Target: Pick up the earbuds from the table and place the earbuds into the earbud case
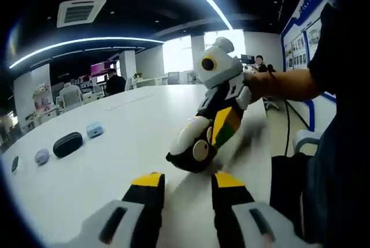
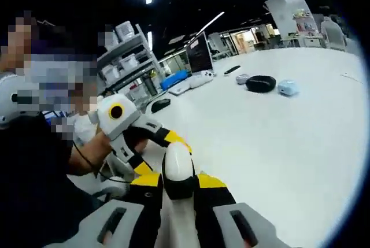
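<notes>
On the white table (image 1: 139, 109) lie a black oval case (image 1: 67, 144), a light blue case (image 1: 95, 129) and a small grey-blue case (image 1: 41, 156), far to the left of my left gripper (image 1: 188, 181). That gripper is open with nothing between its jaws. My right gripper (image 1: 199, 150), held by a hand, points at it from just ahead. In the right gripper view my right gripper (image 2: 178, 181) is shut on a white rounded object (image 2: 178, 164); I cannot tell what it is. The left gripper (image 2: 156, 135) faces it. The black case (image 2: 260, 83) and blue case (image 2: 287, 88) lie far off.
A dark flat item (image 1: 14, 163) lies beyond the grey-blue case. Shelves with bins (image 2: 127, 51), a monitor (image 2: 199, 51), a blue box (image 2: 173, 79) and a black mouse-like object (image 2: 161, 104) stand along the table's far side. Chairs and people sit in the background.
</notes>
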